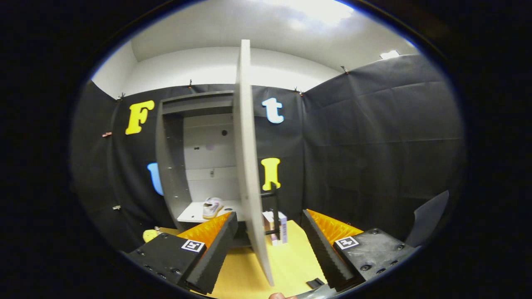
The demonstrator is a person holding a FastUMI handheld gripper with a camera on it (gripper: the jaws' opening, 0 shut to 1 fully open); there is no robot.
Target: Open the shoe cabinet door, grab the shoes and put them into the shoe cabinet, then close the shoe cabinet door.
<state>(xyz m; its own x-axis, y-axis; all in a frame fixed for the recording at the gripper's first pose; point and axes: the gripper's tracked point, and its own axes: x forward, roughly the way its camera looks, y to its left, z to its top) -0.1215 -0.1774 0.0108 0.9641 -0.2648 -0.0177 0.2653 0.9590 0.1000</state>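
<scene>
The grey shoe cabinet (174, 166) stands beyond the fingers with its inside showing. Its door (247, 158) is swung wide and seen edge-on, its free edge reaching down between my two fingers. A black handle (272, 207) sits on the door's right face, low down. A white shoe (212, 207) rests on the cabinet's bottom shelf (191, 214). My gripper (269, 243) is open, one finger on each side of the door's edge, neither pressing on it.
A yellow table top (291, 257) lies under the fingers. A small white and purple box (279, 226) stands on it just right of the door. A yellow object (150, 235) lies at the table's left. Black cloth walls close the booth all round.
</scene>
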